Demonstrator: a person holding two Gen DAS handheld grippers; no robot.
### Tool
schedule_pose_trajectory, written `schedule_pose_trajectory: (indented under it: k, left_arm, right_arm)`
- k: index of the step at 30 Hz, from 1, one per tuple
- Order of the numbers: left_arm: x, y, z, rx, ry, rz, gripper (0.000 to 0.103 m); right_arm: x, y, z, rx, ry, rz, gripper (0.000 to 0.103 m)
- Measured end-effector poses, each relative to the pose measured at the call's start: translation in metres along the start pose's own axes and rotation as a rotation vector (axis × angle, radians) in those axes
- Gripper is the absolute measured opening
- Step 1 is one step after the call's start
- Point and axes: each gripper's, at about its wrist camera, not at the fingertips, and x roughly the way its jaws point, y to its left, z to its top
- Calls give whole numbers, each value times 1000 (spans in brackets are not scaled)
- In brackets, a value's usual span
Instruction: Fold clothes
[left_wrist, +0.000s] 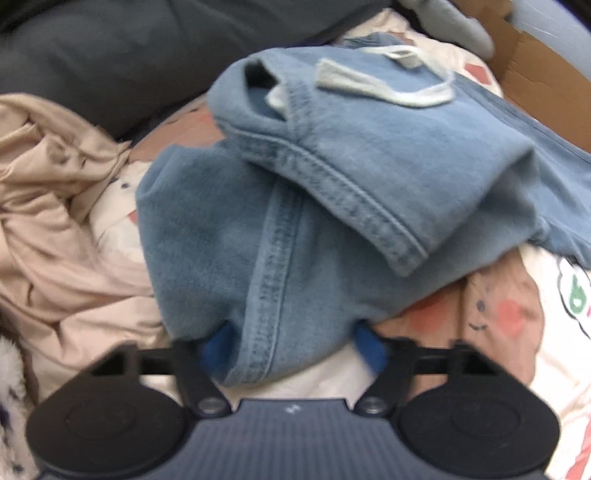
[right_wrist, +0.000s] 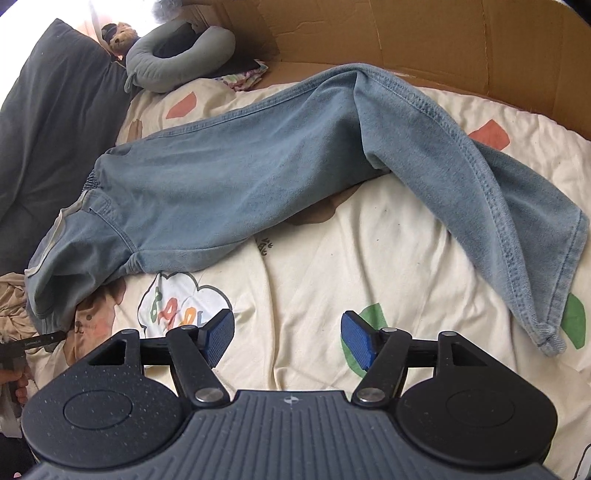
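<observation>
Light blue jeans lie on a printed cream quilt, their waist end folded over itself in the left wrist view. My left gripper is shut on the near fold of denim, which is bunched between its blue pads. In the right wrist view the jeans stretch across the quilt, waistband at the left and one leg bent down toward the right, its hem nearest. My right gripper hangs open over bare quilt, near the hem, with nothing between its fingers.
A crumpled beige garment lies left of the jeans. A dark pillow runs along the left. A grey neck pillow and a teddy bear sit at the back. Cardboard walls the far side.
</observation>
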Motion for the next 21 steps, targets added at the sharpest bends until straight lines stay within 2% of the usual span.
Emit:
schedule_pose_trajectory:
  k: [2, 5, 13, 21]
  left_arm:
    - [-3, -1, 3, -13, 28, -7, 18]
    - [-11, -6, 7, 10, 45, -17, 5]
    - [-45, -28, 21, 48, 27, -59, 4]
    - [-68, -52, 54, 88, -2, -126, 4]
  right_arm:
    - [1, -1, 0, 14, 6, 10, 70]
    - [3, -2, -1, 32, 11, 26, 70]
    - [4, 0, -2, 24, 11, 39, 70]
    - [8, 2, -4, 15, 15, 72, 71]
